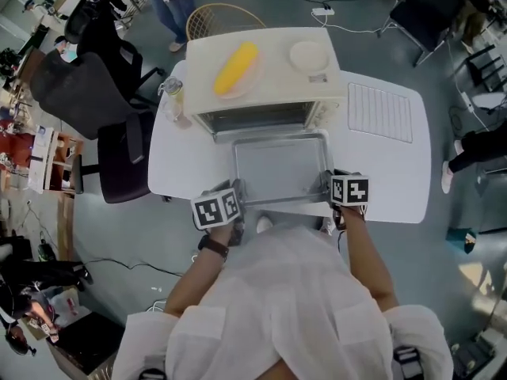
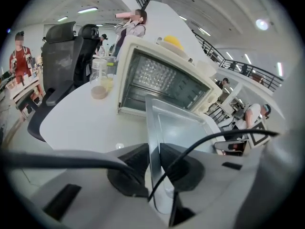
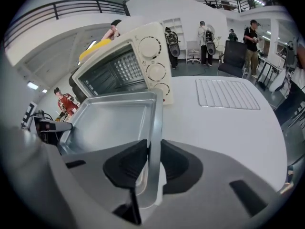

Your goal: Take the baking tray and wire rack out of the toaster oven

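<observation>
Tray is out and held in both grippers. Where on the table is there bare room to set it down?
Two bare patches on the table: its near-right part, between the wire rack, the tray and the near edge; and its left part, between the jar, the oven and the near edge. The back is crowded by oven, jar and rack.

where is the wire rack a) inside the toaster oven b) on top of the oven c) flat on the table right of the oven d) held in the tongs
C, the wire rack lies flat on the table beside the toaster oven; the left tongs and right tongs grip the baking tray.
</observation>
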Tool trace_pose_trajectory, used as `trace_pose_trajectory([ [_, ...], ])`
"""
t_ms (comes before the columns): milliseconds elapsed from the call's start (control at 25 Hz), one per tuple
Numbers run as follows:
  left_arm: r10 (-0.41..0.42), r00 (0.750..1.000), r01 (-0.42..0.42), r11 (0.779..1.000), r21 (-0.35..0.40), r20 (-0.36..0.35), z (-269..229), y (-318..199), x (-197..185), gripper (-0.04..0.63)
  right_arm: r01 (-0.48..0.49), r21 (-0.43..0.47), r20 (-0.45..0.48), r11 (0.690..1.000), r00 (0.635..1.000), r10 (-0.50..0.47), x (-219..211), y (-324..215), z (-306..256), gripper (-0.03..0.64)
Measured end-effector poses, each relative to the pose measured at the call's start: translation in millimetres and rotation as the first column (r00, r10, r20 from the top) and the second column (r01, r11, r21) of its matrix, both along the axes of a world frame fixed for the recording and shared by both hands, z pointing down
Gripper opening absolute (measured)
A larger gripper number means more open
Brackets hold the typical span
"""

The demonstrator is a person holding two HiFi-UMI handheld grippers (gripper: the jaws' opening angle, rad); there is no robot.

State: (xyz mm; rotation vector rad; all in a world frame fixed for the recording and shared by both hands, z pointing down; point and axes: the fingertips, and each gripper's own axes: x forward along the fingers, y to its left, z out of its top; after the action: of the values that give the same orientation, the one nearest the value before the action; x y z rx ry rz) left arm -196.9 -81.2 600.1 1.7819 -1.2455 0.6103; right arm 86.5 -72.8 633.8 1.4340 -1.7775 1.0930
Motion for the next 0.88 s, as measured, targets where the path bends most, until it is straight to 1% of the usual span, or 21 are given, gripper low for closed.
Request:
trace_pose_trajectory([
  [120, 0.021, 1.000, -0.021, 1.000, 0.005, -0.009, -4, 7, 39, 0.066, -0.036, -0.017, 0.011, 0.999, 0.999, 0.036, 37, 17, 0, 0.086],
  [240, 0.063, 0.998, -0.063, 0.998, 0.001, -0.002, -4, 8, 79, 0.066, -0.084, -0.035, 0.011, 0.996, 0.996, 0.084, 77, 31, 3, 0.087],
  [440, 0.103, 0.995, -0.103, 0.995, -0.015, -0.006, -2, 17, 152, 0.066, -0.132, -0.040, -0.009, 0.990, 0.991, 0.132, 150, 49, 3, 0.087],
  [680, 0.129, 0.991, -0.131, 0.991, -0.040, -0.045, 5, 16, 250, 0.066, -0.161, -0.044, -0.036, 0.986, 0.987, 0.159, 248, 56, 1, 0.087],
  [880, 0.165, 0.986, -0.166, 0.986, -0.022, -0.038, 4, -2, 325, 0.066, -0.196, -0.030, -0.037, 0.980, 0.980, 0.195, 320, 49, -1, 0.087],
])
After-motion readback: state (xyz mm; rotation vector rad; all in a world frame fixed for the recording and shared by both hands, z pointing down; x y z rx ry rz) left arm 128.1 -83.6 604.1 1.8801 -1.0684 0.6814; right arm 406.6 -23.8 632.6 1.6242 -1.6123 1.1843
